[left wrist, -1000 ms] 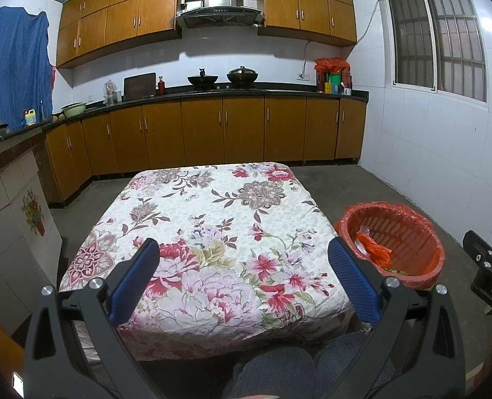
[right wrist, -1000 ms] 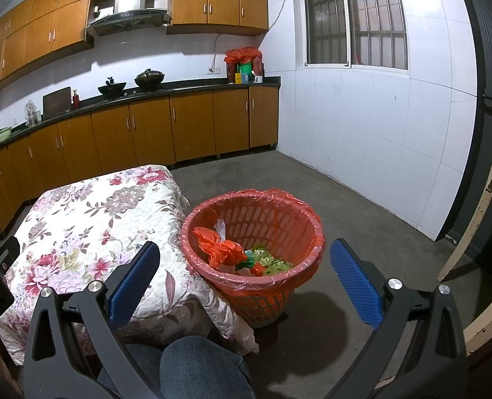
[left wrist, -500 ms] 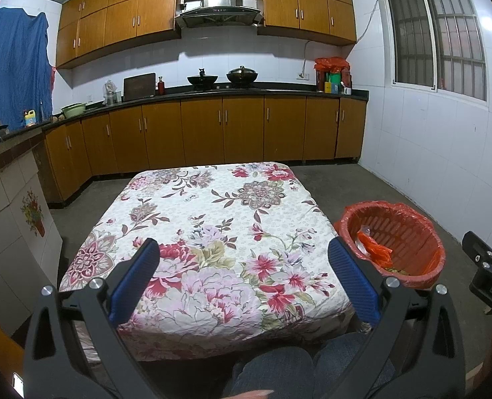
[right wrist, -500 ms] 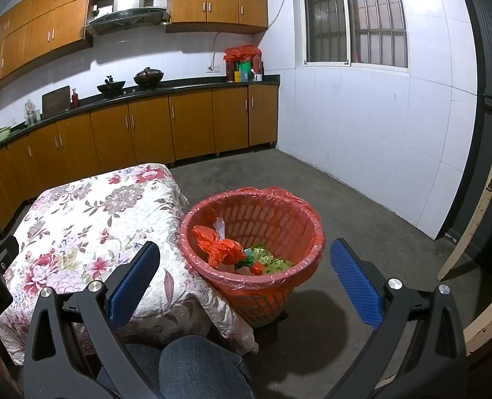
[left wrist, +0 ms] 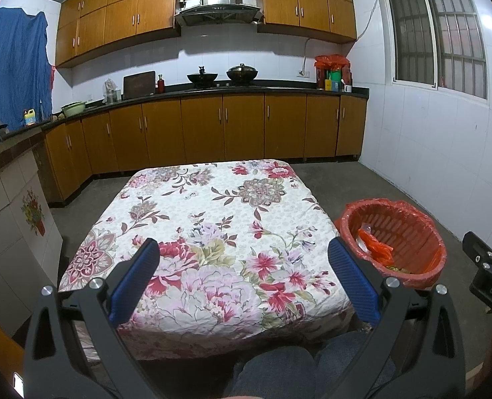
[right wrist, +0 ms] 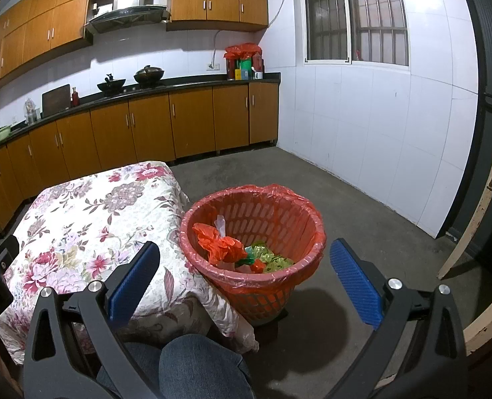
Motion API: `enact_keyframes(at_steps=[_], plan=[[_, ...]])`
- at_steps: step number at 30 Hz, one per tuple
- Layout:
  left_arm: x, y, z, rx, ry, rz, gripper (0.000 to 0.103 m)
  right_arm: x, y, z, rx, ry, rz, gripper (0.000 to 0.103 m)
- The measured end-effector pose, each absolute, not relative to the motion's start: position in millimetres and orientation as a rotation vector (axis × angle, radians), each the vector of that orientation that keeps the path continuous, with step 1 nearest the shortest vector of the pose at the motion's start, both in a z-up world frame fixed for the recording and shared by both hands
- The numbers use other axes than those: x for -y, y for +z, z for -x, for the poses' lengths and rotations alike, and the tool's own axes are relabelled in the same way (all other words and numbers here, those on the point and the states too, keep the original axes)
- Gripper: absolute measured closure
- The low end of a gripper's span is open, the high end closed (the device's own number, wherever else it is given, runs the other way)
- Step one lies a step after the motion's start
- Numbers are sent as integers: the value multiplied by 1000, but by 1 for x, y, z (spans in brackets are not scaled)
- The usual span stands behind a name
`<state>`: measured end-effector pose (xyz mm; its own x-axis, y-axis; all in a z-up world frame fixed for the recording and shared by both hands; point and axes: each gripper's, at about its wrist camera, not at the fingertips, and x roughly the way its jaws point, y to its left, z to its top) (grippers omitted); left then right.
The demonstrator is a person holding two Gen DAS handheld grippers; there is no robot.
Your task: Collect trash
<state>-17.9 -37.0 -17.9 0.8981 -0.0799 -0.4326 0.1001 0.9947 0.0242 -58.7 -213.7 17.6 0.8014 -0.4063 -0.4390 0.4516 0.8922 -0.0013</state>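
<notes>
A red basket lined with a red plastic bag (right wrist: 299, 219) stands on the floor at the table's right side; it also shows in the left wrist view (left wrist: 409, 219). Inside lie a crumpled orange bag (right wrist: 219, 242) and green wrappers (right wrist: 272, 259). My left gripper (left wrist: 244, 279) is open and empty, held above the near edge of the table with the floral cloth (left wrist: 212, 219). My right gripper (right wrist: 244, 279) is open and empty, just in front of the basket. I see no trash on the cloth.
Kitchen cabinets and a counter with pots (left wrist: 222, 74) run along the back wall. A white tiled wall (right wrist: 379, 133) is to the right. A worn wooden table leg (right wrist: 472, 226) stands at far right. My knee (right wrist: 199, 365) is below the grippers.
</notes>
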Motion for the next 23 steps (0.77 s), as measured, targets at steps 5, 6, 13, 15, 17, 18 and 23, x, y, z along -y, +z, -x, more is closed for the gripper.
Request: enact_keyframes(at_steps=[5,6,13,15,17,18,23], plan=[[34,-20,16,-455,-98,-44,4,211,16,63,-450,-461,-106,2],[35,-21,17,-456,-99,-45,4,211,16,63,-450,-461,-106,2],[35,-20,17,-451,-96,-48,4,210,16,65,-450,-461,-107,2],[34,-19,15,-452,-97,-49,4,211,17,64,-451,-461,-107,2],[34,-19,14,-454,-99,-49,4,212,17,62,-451,-460,-107,2],[33,-19,14,-456,-99,-48,4,211,17,64,-451,-460,-107,2],[33,-19,14,-457,-103,-46,4,213,18,63,-452,-460,-108,2]])
